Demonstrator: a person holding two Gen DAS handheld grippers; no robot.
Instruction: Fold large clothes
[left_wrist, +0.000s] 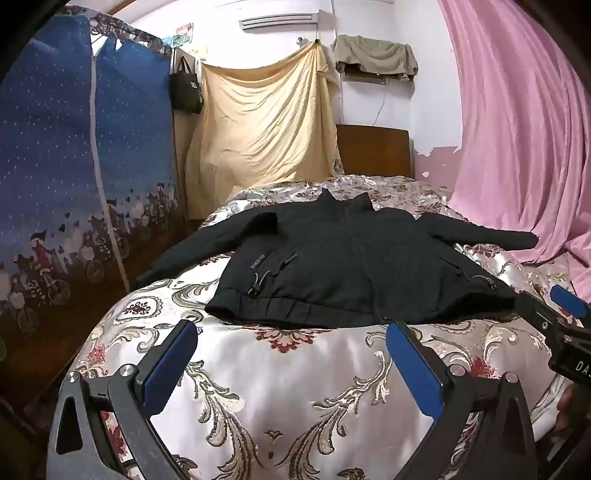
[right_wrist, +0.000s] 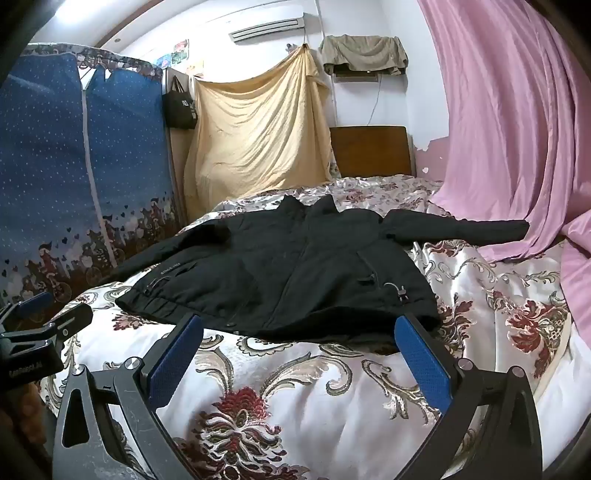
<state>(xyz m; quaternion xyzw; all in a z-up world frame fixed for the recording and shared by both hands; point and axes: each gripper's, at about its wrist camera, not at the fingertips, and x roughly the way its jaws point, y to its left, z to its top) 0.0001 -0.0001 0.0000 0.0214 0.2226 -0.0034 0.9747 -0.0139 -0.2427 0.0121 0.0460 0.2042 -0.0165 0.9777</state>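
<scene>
My left tool (left_wrist: 291, 339) and right tool (right_wrist: 299, 332) hover with fingers spread, gripping nothing, just short of the hem. The black jacket (left_wrist: 343, 258) lies flat on the bed (left_wrist: 295, 387), sleeves out. I'd pinch one sleeve cuff cleanly, fabric only, then fold inward.

Dim, perhaps ceiling-lit; satin bedspread (left_wrist: 280, 369) glares, fisheye edges warp dark.

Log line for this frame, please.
stage: pre-grasp | black jacket spread flat on bed | left gripper open | right gripper open
</scene>
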